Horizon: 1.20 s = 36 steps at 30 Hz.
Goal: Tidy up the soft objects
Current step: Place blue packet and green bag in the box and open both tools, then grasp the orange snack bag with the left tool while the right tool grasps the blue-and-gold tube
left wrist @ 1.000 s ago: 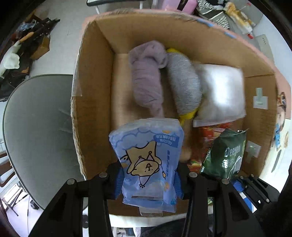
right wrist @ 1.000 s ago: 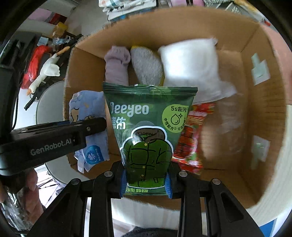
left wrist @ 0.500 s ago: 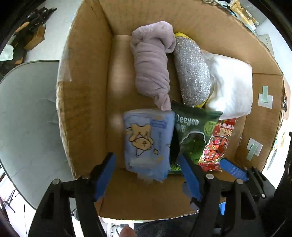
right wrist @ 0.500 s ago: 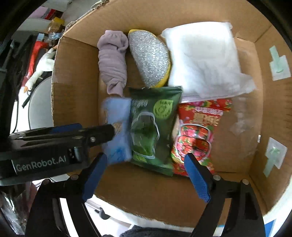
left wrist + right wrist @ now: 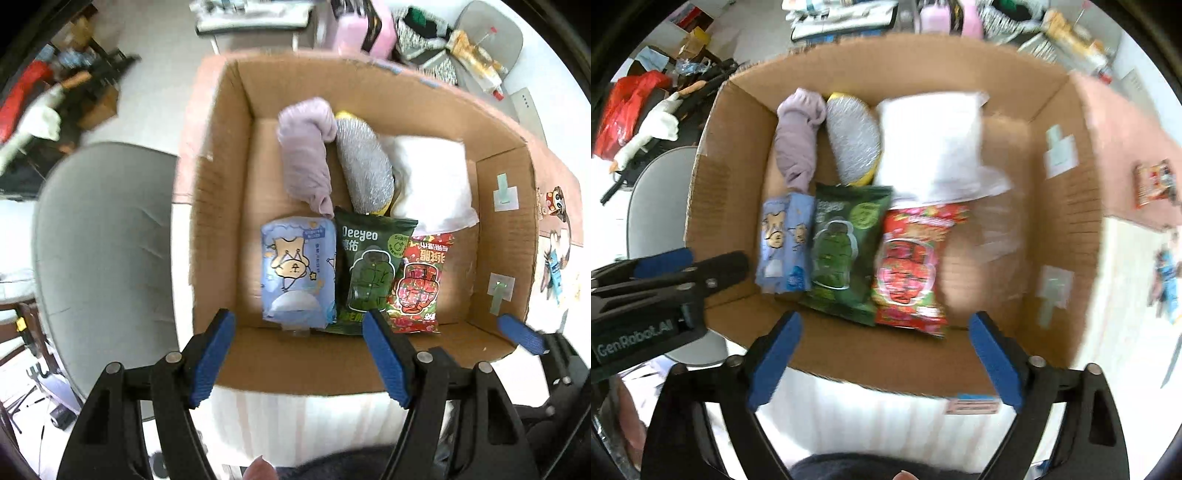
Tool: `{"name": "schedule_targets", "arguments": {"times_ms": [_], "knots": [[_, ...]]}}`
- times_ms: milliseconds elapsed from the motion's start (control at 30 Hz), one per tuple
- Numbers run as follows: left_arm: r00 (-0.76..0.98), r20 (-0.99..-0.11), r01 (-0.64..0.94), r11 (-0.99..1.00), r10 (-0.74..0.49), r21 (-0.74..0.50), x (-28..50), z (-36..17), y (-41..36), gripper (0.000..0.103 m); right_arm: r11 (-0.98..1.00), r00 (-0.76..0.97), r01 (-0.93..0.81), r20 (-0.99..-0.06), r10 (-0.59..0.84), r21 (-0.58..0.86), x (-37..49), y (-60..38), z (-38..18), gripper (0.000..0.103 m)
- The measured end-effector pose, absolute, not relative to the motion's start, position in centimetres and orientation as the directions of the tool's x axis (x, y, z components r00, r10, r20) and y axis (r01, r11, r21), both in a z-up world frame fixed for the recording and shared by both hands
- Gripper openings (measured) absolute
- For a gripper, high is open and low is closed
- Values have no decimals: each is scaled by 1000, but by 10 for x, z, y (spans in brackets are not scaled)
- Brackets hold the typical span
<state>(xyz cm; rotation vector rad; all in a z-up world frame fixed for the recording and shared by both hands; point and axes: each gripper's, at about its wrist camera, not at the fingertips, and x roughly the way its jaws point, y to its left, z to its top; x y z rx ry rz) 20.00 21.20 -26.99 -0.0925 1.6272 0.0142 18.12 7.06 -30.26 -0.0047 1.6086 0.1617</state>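
An open cardboard box (image 5: pixel 218 206) (image 5: pixel 727 192) holds several soft items. A blue tissue pack (image 5: pixel 297 273) (image 5: pixel 785 243), a green Deeyeo pack (image 5: pixel 371 273) (image 5: pixel 846 251) and a red pack (image 5: pixel 421 284) (image 5: pixel 910 266) lie side by side at the near end. Behind them lie a lilac cloth roll (image 5: pixel 306 155) (image 5: pixel 798 140), a silver scrubber (image 5: pixel 364 162) (image 5: pixel 853 140) and a white pad (image 5: pixel 432 184) (image 5: pixel 934 144). My left gripper (image 5: pixel 299 354) is open and empty above the box's near wall. My right gripper (image 5: pixel 882 354) is open and empty there too.
A grey chair seat (image 5: pixel 103 251) stands left of the box. Cluttered floor items (image 5: pixel 639 118) lie at the far left. A small red packet (image 5: pixel 1154 182) lies on the pink surface to the right. A white ribbed surface (image 5: pixel 295 424) lies below the box.
Both grippers let go of their packs, the blue one left and the green one right, which now lie in the box. Both grippers have opened and pulled back above the near wall.
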Motion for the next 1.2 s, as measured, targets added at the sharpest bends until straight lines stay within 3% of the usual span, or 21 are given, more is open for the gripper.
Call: {"name": "schedule_targets", "arguments": {"times_ms": [400, 467, 500, 833, 1000, 1200], "knots": [[190, -982, -74, 997, -13, -27, 155, -189, 201, 70, 993, 156, -111, -986, 59, 42, 144, 46, -203, 103], [217, -976, -66, 998, -4, -18, 149, -178, 197, 85, 993, 180, -114, -982, 63, 43, 138, 43, -189, 103], [229, -974, -59, 998, 1, -12, 146, -174, 195, 100, 992, 186, -115, -980, 69, 48, 135, 42, -184, 103], [269, -963, -77, 997, -3, -25, 137, -147, 184, 101, 983, 201, -115, -966, 163, 142, 124, 27, -159, 103], [319, -947, -16, 999, 45, 42, 156, -134, 143, 101, 977, 204, 37, -959, 199, 210, 129, -32, -168, 103], [352, -933, 132, 983, 70, 124, 204, -142, 53, 101, 903, 188, 342, -960, 206, 261, 139, -160, -202, 103]]}}
